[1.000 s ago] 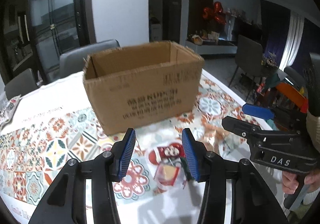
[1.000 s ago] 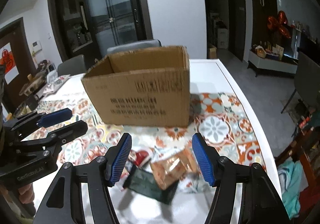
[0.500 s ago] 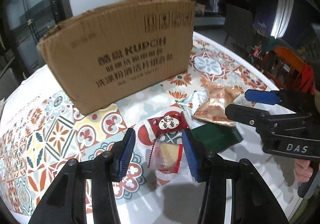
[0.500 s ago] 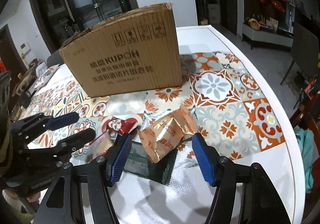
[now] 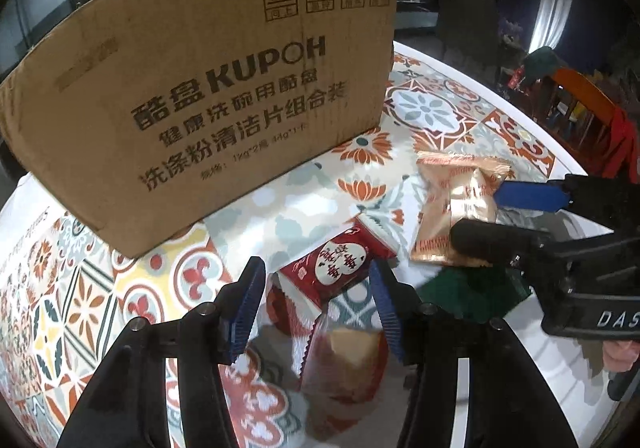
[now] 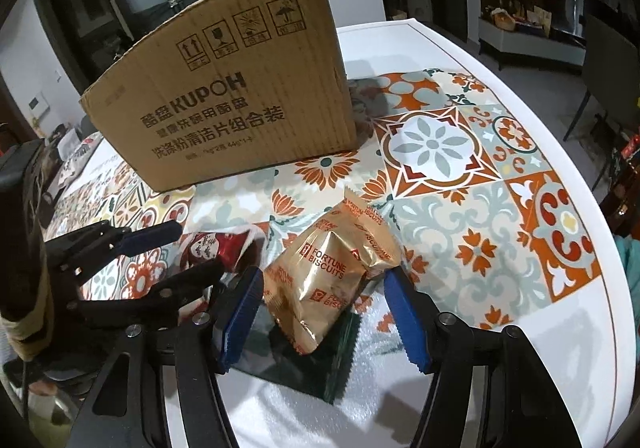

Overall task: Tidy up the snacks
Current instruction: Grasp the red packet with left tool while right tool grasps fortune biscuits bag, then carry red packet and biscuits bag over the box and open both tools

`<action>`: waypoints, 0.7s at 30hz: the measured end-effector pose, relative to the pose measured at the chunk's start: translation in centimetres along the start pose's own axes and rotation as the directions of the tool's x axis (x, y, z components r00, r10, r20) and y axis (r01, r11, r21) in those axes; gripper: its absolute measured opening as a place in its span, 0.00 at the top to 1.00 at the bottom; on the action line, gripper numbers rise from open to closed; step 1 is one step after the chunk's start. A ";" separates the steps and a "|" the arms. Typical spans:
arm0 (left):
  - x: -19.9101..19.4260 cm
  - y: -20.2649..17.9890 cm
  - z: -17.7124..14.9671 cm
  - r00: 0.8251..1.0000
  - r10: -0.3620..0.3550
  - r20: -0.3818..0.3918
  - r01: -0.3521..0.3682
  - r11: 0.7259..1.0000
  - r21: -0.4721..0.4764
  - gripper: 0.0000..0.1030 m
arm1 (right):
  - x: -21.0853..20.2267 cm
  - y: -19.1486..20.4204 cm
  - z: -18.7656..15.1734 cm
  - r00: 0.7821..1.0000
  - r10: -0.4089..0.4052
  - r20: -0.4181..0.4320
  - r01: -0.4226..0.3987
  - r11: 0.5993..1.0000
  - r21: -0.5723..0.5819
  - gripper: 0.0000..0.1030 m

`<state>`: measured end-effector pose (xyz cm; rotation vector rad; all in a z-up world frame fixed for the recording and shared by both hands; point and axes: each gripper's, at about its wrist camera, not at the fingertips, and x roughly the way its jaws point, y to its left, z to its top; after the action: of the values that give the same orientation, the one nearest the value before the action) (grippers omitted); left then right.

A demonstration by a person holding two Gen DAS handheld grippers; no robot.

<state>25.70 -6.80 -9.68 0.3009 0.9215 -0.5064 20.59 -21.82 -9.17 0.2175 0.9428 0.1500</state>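
Both grippers have dropped low toward the snacks within the last second: the cardboard box (image 5: 200, 99), seen from above with its open top showing a moment ago, now fills the upper half of each view and only its printed front wall shows.

In the left wrist view, the left gripper (image 5: 318, 312) sits at lower centre with its fingers wide apart. A red packet (image 5: 336, 264) now lies between the blue pads, and a clear-wrapped snack (image 5: 344, 360) lies just below it, nearer the camera. Neither pad looks to be touching yet.

In the right wrist view, the right gripper (image 6: 324, 320) is also spread wide, bracketing a gold biscuit bag (image 6: 332, 280) at centre. The bag rests partly on a dark green packet (image 6: 296, 360) at lower centre. The left pad is very near the bag; contact I cannot confirm.

All four snacks lie on the patterned tablecloth (image 6: 460, 232), in front of the box and well clear of it. Judging by this, each gripper is lined up on its own packet, and closing seems the next step before anything goes into the box.
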 end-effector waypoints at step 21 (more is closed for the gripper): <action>1.5 1.0 1.4 0.997 -0.077 -0.003 0.077 0.990 -0.115 0.79 | 1.7 0.1 1.3 1.000 0.006 -0.026 -0.007 1.000 -0.019 0.54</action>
<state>27.92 -7.06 -10.01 0.1631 0.9681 -0.5210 22.65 -21.54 -9.75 0.2011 0.9657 0.1682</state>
